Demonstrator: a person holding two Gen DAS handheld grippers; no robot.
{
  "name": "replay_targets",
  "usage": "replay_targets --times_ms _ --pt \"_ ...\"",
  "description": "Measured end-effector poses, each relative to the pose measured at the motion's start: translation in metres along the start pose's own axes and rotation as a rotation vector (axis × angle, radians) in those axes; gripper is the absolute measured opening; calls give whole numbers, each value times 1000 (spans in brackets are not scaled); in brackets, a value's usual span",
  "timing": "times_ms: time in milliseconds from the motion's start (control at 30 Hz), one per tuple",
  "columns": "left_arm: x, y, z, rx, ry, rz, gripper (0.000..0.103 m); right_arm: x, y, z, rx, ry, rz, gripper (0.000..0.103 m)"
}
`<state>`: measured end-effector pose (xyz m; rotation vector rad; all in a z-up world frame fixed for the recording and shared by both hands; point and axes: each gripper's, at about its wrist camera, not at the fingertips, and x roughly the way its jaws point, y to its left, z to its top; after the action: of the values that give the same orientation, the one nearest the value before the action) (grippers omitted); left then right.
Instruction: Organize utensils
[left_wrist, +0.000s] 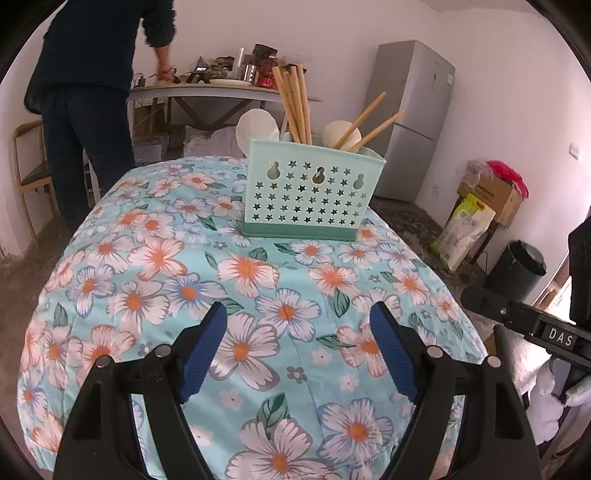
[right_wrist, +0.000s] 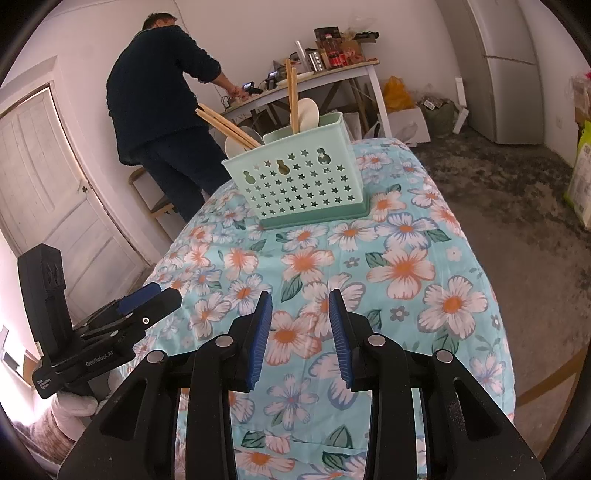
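The mint-green star-punched plastic caddy (left_wrist: 314, 192) stands at the far end of the floral-clothed counter (left_wrist: 166, 280), wooden chopsticks (left_wrist: 295, 103) and pale spoons (left_wrist: 256, 127) already inside — nothing loose remains. The left gripper (left_wrist: 297, 325) gapes wide, the right gripper (right_wrist: 300, 314) narrower — both jaws empty.

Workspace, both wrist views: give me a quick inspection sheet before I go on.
Surface: floral tablecloth, bare apart from the holder.
Job's things: green utensil holder upright at the far end; wooden chopsticks and white spoons stand in it.
Clutter: nothing seen on the cloth.
Grippers: left gripper open wide, empty; right gripper open narrower, empty.
Cables: nothing seen.
Surroundings: person at a cluttered side table; fridge; boxes on the floor.
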<state>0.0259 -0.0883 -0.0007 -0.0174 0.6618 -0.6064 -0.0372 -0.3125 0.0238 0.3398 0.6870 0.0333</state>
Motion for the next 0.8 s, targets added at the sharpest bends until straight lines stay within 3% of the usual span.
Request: replay_targets --times_ms 133,433,800 --pt "-5 0 5 5 -27 28 78 0 3 2 -7 -4 -10 34" --pt "-17 0 24 24 -104 162 93 1 12 9 -50 -23 -63 48" --pt "-17 -6 28 40 -125 209 97 -1 9 9 -37 -29 -110 55"
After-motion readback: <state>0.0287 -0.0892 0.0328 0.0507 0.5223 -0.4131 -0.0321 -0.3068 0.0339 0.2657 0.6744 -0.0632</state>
